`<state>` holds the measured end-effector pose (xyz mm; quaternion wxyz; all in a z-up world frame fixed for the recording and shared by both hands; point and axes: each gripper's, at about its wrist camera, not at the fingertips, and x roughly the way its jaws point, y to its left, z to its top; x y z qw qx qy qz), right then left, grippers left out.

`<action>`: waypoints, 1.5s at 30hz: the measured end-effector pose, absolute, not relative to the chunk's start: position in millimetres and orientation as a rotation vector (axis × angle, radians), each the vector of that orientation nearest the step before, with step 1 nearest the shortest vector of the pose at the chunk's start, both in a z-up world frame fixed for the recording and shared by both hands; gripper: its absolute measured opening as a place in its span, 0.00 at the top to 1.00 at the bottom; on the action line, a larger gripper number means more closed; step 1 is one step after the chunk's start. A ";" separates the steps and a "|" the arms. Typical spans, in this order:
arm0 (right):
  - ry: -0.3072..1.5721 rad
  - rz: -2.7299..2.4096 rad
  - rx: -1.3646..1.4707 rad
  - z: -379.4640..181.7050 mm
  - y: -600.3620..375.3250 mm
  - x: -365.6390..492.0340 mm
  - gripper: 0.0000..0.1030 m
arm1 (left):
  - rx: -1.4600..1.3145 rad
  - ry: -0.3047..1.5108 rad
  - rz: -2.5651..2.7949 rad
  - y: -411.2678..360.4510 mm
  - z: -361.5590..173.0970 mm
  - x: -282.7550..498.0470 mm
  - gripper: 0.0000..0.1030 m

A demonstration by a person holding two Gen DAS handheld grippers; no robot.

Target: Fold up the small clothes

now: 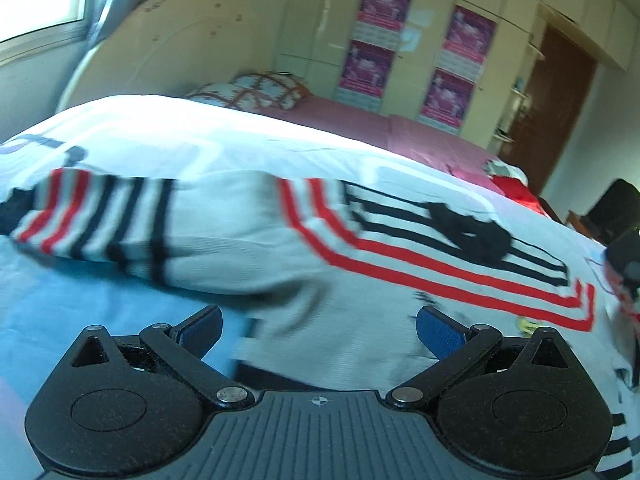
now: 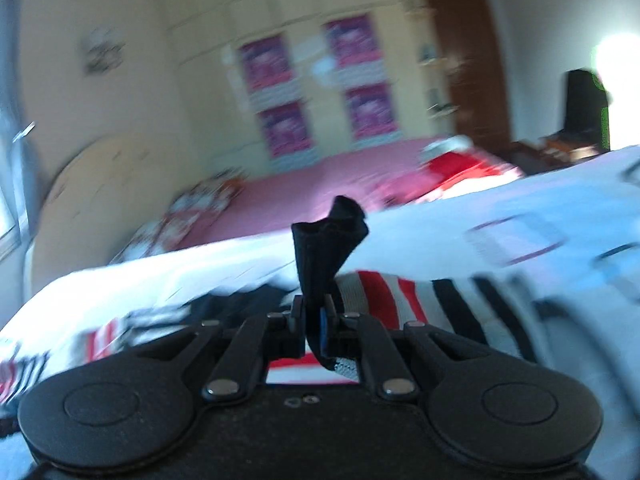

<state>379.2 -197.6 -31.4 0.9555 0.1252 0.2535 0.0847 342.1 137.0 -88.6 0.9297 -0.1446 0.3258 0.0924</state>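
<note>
A small white top with red and black stripes lies on a white and light-blue sheet. One striped sleeve is folded across to the left. My left gripper is open and low over the top's near edge, with its blue pads wide apart. My right gripper is shut on a black cuff of the top, which sticks up between the fingers. The right wrist view is blurred.
A pink bedspread covers the far bed, with a patterned pillow at the headboard and a red garment at the right. Cupboards with purple posters and a brown door stand behind.
</note>
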 end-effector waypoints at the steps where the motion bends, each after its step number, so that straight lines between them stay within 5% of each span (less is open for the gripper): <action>1: 0.534 0.193 0.244 -37.5 -183.3 381.8 0.93 | -0.307 0.669 0.193 146.0 -89.9 340.5 0.00; 6: 0.749 0.288 0.118 -94.0 -120.4 398.5 0.86 | -0.326 0.691 0.173 166.3 -98.3 341.5 0.00; 10: 0.664 0.296 0.034 -80.0 -106.6 369.6 0.59 | -0.354 0.699 0.090 151.3 -99.9 351.8 0.00; 14: 0.596 0.270 0.140 -55.3 -151.3 336.4 0.60 | -0.441 0.694 -0.081 116.1 -99.6 382.9 0.01; 15: 0.583 0.245 0.151 -50.0 -156.0 329.9 0.60 | -0.470 0.700 -0.141 103.5 -101.7 394.8 0.06; 17: 0.582 0.197 0.177 -41.7 -179.0 316.6 0.60 | -0.540 0.751 -0.237 78.0 -111.3 418.3 0.53; 25: 0.573 0.062 0.223 -38.6 -236.7 287.3 0.60 | -0.664 0.922 -0.296 11.4 -154.5 494.0 0.55; 26: 0.577 0.043 0.235 -41.4 -241.4 287.6 0.60 | -0.669 0.917 -0.294 7.4 -159.1 499.1 0.62; 27: 0.581 0.026 0.250 -42.9 -248.4 286.4 0.60 | -0.651 0.921 -0.286 3.4 -161.9 505.0 0.97; 36: 0.588 0.005 0.413 -50.6 -277.9 300.8 0.59 | -0.491 0.604 -0.236 41.2 -91.2 483.7 0.95; 45: 0.729 0.112 0.952 -107.3 -299.9 352.6 0.58 | -0.459 0.656 -0.135 63.2 -133.6 469.0 0.95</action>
